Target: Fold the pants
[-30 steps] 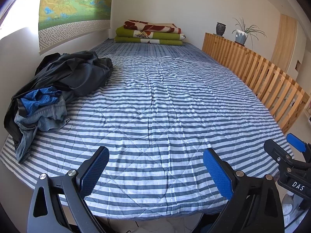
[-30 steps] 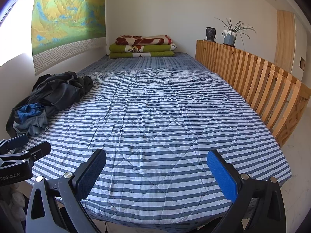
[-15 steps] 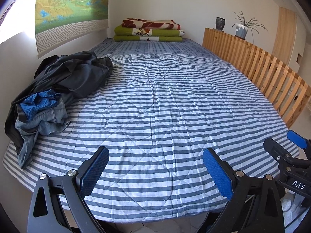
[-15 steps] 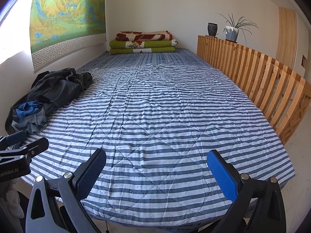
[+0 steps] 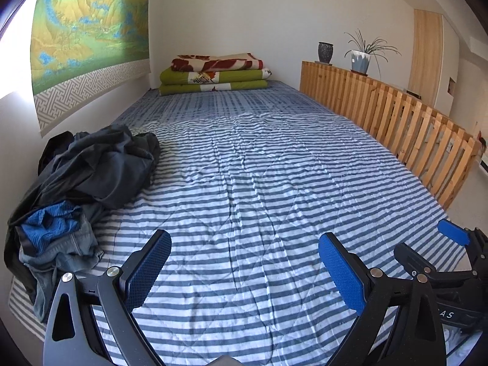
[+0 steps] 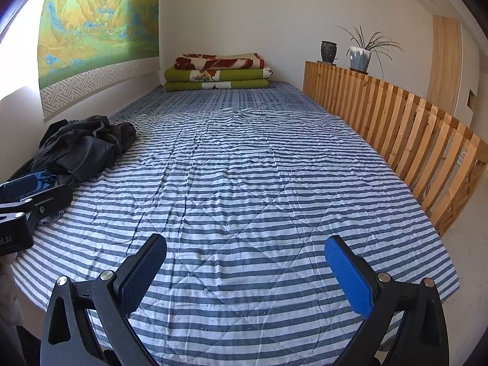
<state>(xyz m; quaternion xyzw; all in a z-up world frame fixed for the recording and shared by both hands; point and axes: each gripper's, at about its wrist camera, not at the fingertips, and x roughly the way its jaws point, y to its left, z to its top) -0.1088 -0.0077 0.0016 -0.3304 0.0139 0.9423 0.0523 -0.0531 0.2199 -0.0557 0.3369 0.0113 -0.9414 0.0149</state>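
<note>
A heap of crumpled clothes (image 5: 91, 170) lies on the left side of the striped bed (image 5: 259, 183), against the wall: dark grey garments on top, with a blue piece (image 5: 48, 228) and a grey-blue piece (image 5: 61, 256) at the near end. The same heap (image 6: 82, 149) shows in the right wrist view. My left gripper (image 5: 244, 271) hangs open over the bed's near edge, right of the heap, holding nothing. My right gripper (image 6: 244, 271) is open too, above the near edge. In the left wrist view the right gripper (image 5: 433, 253) appears at the far right.
Folded blankets (image 5: 213, 73) are stacked at the bed's far end. A wooden slatted rail (image 5: 396, 128) runs along the right side, with a dark vase (image 5: 325, 52) and a potted plant (image 5: 361, 58) on top. A landscape hanging (image 5: 88, 39) covers the left wall.
Both grippers have tilted up and moved slightly forward over the bed's near edge, so the far wall shows more. The heap of clothes has not moved.
</note>
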